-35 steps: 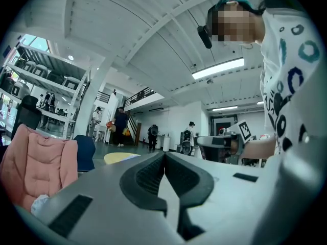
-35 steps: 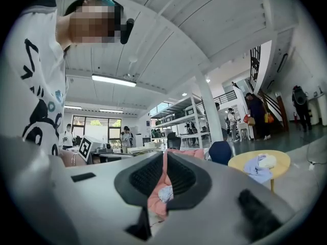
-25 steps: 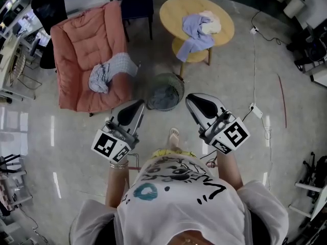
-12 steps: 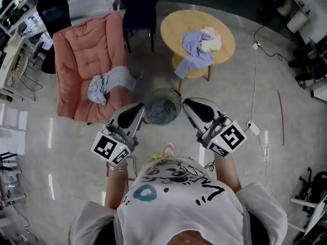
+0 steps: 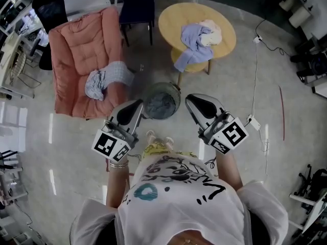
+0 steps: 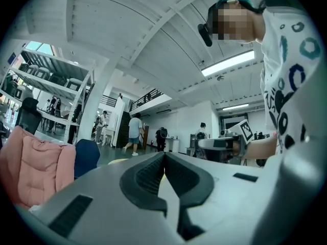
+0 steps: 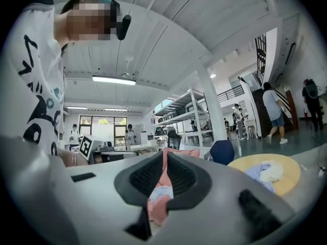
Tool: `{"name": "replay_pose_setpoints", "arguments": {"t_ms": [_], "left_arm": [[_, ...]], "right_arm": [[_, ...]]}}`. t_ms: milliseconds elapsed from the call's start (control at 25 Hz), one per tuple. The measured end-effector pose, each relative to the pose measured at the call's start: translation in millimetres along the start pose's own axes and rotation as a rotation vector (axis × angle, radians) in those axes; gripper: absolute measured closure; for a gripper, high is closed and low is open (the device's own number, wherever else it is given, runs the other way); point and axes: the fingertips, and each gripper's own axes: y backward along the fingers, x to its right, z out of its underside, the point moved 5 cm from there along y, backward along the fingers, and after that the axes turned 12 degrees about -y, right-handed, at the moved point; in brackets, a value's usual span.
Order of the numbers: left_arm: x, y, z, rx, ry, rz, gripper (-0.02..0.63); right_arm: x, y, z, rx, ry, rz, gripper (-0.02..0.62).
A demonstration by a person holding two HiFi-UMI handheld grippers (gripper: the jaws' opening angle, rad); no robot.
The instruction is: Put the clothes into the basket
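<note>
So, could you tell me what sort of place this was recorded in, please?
Most likely a large open lab or workshop hall with a mock living-room corner: a pink armchair and a round wooden table sit on polished floor among trailing cables, with tall metal shelving nearby.

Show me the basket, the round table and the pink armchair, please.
basket [image 5: 179,92], head view, on its rim at the right.
round table [image 5: 172,19], head view, on the bare top at the left.
pink armchair [image 5: 84,40], head view, on the back cushion.
</note>
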Motion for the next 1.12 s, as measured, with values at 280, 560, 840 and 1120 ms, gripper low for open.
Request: {"name": "replay_pose_setpoints", "arguments": {"t_ms": [280,560,840,1120], "left_arm": [[-17.1,-20.5,2.4,-0.007,0.016,0.055,0.591],[-56.3,-57.8,1.6,-0.010,0.000,0.131,0.591],[-102.3,-98.3,4.7,-0.006,-0.004,0.203,0.591],[-136.5,-136.6,12.9,0.014,0.014,0.283,0.591]], "right_arm": [[17.2,-12.0,-7.2,0.014,-0.024,0.053,0.565],[47.4,-39.1,-21.2,0.049,-0.028,0.125,0.565],[78.5,-67.1,-40.3,0.086,-0.021,0.211,0.565],[104.4,-88.7,-44.9,0.115,-0.035,0.305,0.565]]}}
